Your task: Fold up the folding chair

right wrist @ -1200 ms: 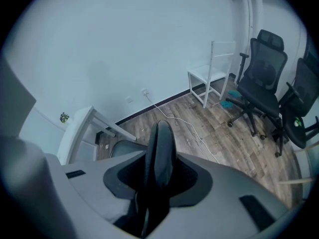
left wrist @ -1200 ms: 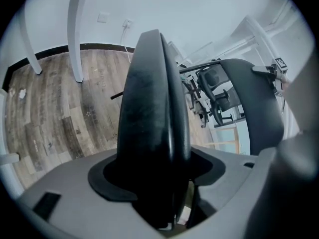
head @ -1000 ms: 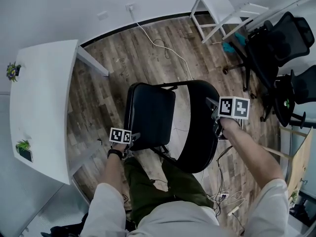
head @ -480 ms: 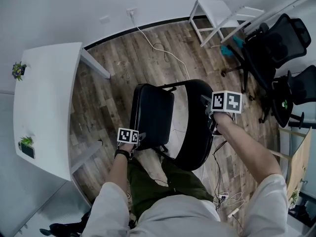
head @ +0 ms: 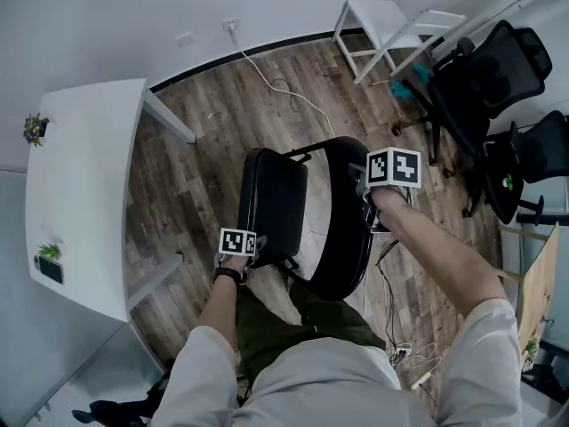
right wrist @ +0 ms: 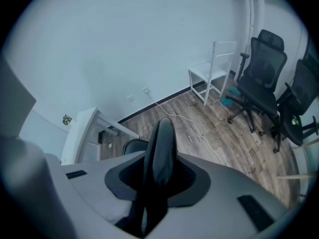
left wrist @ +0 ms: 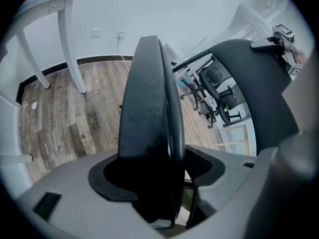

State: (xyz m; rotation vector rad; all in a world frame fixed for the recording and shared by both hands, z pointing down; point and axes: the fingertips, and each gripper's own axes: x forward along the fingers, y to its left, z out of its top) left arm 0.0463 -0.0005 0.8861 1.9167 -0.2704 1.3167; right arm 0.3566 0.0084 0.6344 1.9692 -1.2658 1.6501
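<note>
Folding chair (head: 338,256) stands on the wood floor (head: 204,149) directly before the person, with the seat (head: 274,207) swung near upright and close to the backrest (head: 351,221); judged well into the fold, not yet flat. Left claw (left wrist: 159,183) pinches the seat's edge, a hold for levering it up. Right claw (right wrist: 158,176), its jaws just closing, clamps the backrest top between them, likely to steady the frame.

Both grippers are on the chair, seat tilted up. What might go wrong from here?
The left gripper holds the seat only by its rim; a slip could drop it open. The right gripper, jaws just closing on the backrest, might slip off, letting it topple. Floor cables beside it could snag.
</note>
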